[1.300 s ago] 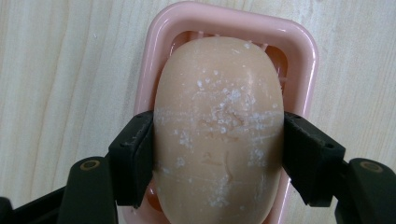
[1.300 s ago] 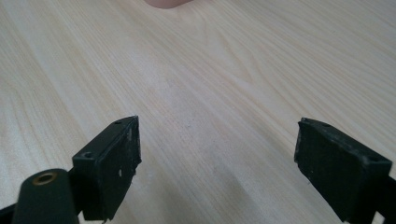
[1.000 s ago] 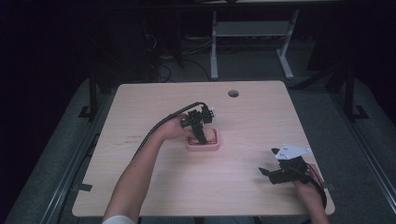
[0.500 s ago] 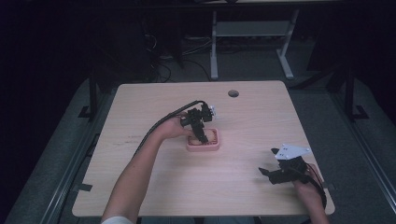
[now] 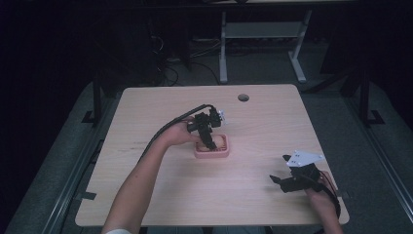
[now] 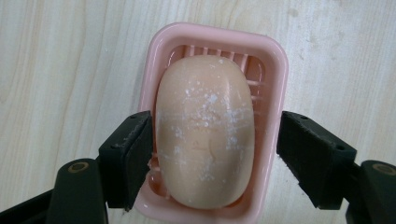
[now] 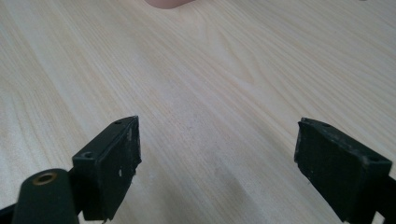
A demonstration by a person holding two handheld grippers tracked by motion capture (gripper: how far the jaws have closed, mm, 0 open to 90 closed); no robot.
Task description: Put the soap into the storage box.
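The left gripper [image 6: 212, 149] is over the soap [image 6: 205, 130], and its jaws stand wide apart, one on each side. One jaw touches or nearly touches the soap; the other is outside the rim of the pink dish [image 6: 154, 60]. The soap lies in the dish near the middle of the table [image 5: 146, 195]. This looks like the grabbing step. Next the jaws must squeeze the soap, not the dish. The right gripper [image 7: 215, 163] waits open, holding nothing, near the table's near right corner.

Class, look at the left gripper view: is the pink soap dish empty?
No: a bar of soap lies in the dish, between the open fingers of the left gripper.
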